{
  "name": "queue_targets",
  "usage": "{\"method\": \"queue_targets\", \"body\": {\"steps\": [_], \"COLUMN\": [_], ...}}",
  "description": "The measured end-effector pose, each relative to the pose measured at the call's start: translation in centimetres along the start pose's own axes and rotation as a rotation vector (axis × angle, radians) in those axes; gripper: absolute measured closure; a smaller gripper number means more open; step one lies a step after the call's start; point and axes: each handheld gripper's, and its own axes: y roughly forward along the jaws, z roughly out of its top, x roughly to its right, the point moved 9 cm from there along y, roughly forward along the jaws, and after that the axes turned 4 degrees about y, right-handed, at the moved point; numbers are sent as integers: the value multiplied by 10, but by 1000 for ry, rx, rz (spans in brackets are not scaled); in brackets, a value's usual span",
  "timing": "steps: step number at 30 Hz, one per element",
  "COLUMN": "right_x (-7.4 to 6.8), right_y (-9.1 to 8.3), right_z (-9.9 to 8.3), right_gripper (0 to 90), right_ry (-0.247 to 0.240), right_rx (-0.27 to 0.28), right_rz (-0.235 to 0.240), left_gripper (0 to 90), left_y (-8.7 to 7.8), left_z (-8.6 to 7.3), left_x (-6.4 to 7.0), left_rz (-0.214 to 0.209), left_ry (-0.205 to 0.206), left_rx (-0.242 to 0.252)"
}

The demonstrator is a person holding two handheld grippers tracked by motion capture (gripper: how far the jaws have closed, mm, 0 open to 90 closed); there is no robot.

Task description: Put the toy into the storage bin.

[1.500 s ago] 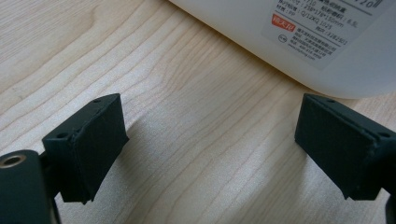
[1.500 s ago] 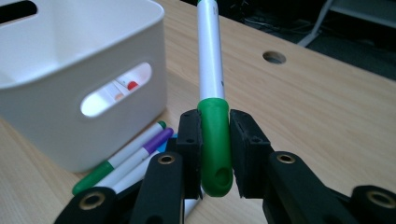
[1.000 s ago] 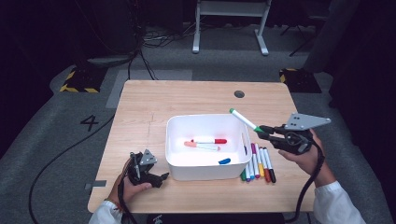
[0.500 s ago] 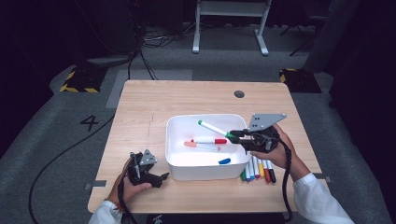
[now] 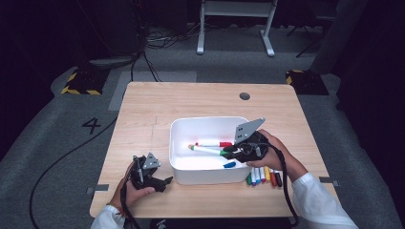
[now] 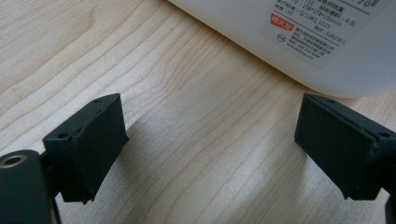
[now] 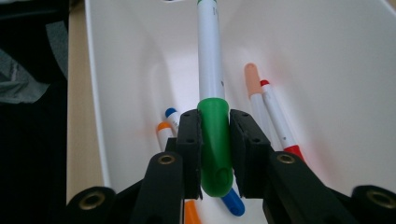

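The right gripper (image 7: 215,154) pinches the green cap end of a white-barrelled green marker (image 7: 211,79), its two black jaws pressed against either side of the cap, with the barrel pointing away into the white rectangular plastic bin (image 7: 327,70). In the high view this same right gripper (image 5: 237,151) hangs over the bin's right rim and the marker (image 5: 206,150) lies slanted low inside it, its far tip toward the middle.

To finish this placement well, I judge the marker should go lower until its barrel is nearly flat on the bin floor, then the jaws should part only a little so it settles rather than bounces. A red-capped marker (image 7: 279,122) and a peach-tipped one (image 7: 254,88) lie just right of the held marker, and an orange-tipped (image 7: 163,133) and a blue-tipped one (image 7: 172,116) just left, so the free lane is straight ahead.

The bin wall rises close on the left; lifting straight up before drawing back should clear the rim. More coloured markers (image 5: 262,176) wait on the light wooden table (image 5: 191,100) just beside the bin, under the right hand.

The left gripper (image 5: 152,177) rests with jaws spread wide apart, empty, near the bin's front-left corner (image 6: 299,42), touching nothing.
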Motion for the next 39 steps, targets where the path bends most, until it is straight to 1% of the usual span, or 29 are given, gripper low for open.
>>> {"method": "queue_targets", "body": {"steps": [2,6,9,11,12,13,14,15,18,20,26,30,31,33,34,37,38,39], "right_x": [-3,-7,-9,-8,-8,-9,-8,-6,-3,-1,3,6,8,9,10,14,15,16], "right_y": [0,-1,0,1,2,2,2,2,-1,-3,-11,-21,-25,-33,-37,-53,-57,-64], "right_z": [-1,-3,-4,-5,-5,-7,-6,-6,-6,-5,-4,-4,-5,-6,-6,-11,-12,-15], "right_gripper": [751,751,750,749,747,735,693,661,640,635,594,555,542,525,517,491,485,476], "right_ry": [-16,-20,-26,-27,-34,-24,-28,-14,0,2,8,25,30,54,58,86,86,104], "right_rx": [-14,-46,-59,-63,-63,-71,-67,-61,-51,-40,1,37,43,66,78,115,123,137], "right_rz": [18,39,47,44,54,53,47,30,13,9,-24,-61,-79,-95,-106,-151,-164,-188], "left_gripper": [91,91,91,91,91,91,91,91,91,91,91,91,91,91,91,91,91,91], "left_y": [0,0,0,0,0,0,0,0,0,0,0,0,0,0,0,0,0,0], "left_z": [0,0,0,0,0,0,0,0,0,-1,0,-1,0,0,0,0,0,0], "left_x": [0,0,0,0,0,0,0,0,0,1,0,1,0,0,0,0,0,0], "left_rz": [-2,0,-2,0,0,0,-2,-2,1,0,0,0,1,-2,-1,-2,-1,1], "left_ry": [0,-1,-1,-1,-1,-1,-1,0,0,-4,-1,-4,0,1,0,0,0,0], "left_rx": [-1,0,-1,0,0,0,-1,-1,-2,-5,-2,-5,-1,-2,-2,-3,-1,-2]}}
